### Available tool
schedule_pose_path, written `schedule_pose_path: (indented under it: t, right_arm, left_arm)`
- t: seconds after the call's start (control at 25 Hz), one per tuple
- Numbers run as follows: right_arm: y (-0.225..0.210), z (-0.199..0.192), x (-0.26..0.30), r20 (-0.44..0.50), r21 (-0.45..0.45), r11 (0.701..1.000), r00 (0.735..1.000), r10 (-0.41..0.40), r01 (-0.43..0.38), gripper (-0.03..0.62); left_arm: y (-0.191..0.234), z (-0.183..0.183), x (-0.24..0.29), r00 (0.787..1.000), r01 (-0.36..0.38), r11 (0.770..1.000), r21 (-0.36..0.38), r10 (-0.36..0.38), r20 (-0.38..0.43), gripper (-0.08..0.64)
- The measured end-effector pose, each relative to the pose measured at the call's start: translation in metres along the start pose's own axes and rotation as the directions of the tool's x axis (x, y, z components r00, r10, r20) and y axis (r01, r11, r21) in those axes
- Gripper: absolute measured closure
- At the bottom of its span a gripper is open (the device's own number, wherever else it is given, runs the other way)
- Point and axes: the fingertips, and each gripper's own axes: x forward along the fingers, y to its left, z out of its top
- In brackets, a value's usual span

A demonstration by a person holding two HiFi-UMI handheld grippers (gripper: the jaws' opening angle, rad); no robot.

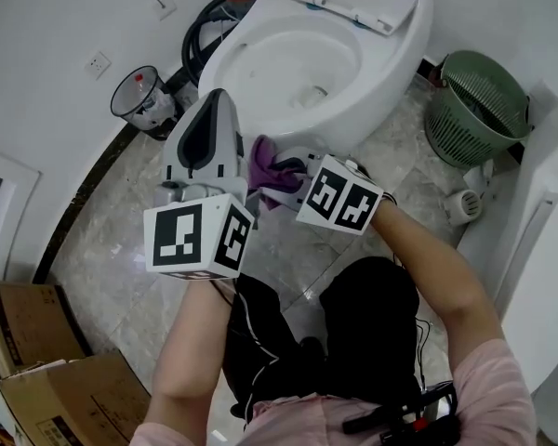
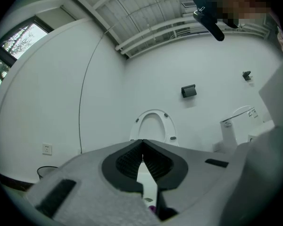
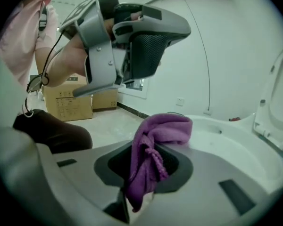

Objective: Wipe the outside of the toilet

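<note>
Right claw (image 1: 284, 182) is clamped on the purple cloth (image 1: 265, 163). In the right gripper view the cloth (image 3: 153, 145) is bunched between the jaws and flops out past the tips.

Cloth is at the front of the toilet (image 1: 288, 63), on the outside of the bowl, just under the rim. Touching or just off the wall: can't resolve it from the head view.

Left claw (image 1: 216, 100) is closed on nothing, jaws tip to tip. It hovers at the toilet's front-left, near the rim, and points up over the toilet toward the raised seat (image 2: 154, 126).

Key geometry: the toilet's outer wall lies straight ahead of the right claw, beyond the cloth. The wall curves away to both sides of the toilet's front, so there's no flat face to push on. The right claw is the nearer one and has the cloth.

My read: wiping is at the toilet's front, with the sides and back not visibly covered. Next stroke likely needs the cloth pressed forward, then swept along the curve. Left claw should keep clear of that path.
</note>
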Motion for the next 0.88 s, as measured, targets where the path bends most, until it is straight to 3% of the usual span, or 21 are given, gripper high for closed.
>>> schedule_pose_path:
  t: [0.24, 0.48, 0.68, 0.88]
  right_arm:
    - [-0.024, 0.014, -0.035, -0.034, -0.037, 0.997, 0.997, -0.071, 0.070, 0.494]
    - [-0.070, 0.018, -0.096, -0.021, -0.015, 0.976, 0.976, -0.217, 0.217, 0.494]
    - [-0.112, -0.003, -0.151, -0.074, -0.002, 0.934, 0.932, -0.355, 0.356, 0.492]
    - [-0.152, -0.042, -0.210, -0.150, 0.022, 0.874, 0.866, -0.476, 0.485, 0.491]
  left_arm:
    - [-0.014, 0.011, 0.010, 1.000, 0.022, 1.000, -0.011, -0.022, 0.023, 0.551]
    - [-0.042, 0.013, 0.031, 0.996, 0.077, 0.996, -0.034, -0.075, 0.042, 0.551]
    - [-0.067, 0.014, 0.052, 0.991, 0.124, 0.991, -0.049, -0.122, 0.054, 0.552]
    - [-0.097, 0.008, 0.079, 0.983, 0.179, 0.982, -0.064, -0.175, 0.051, 0.552]
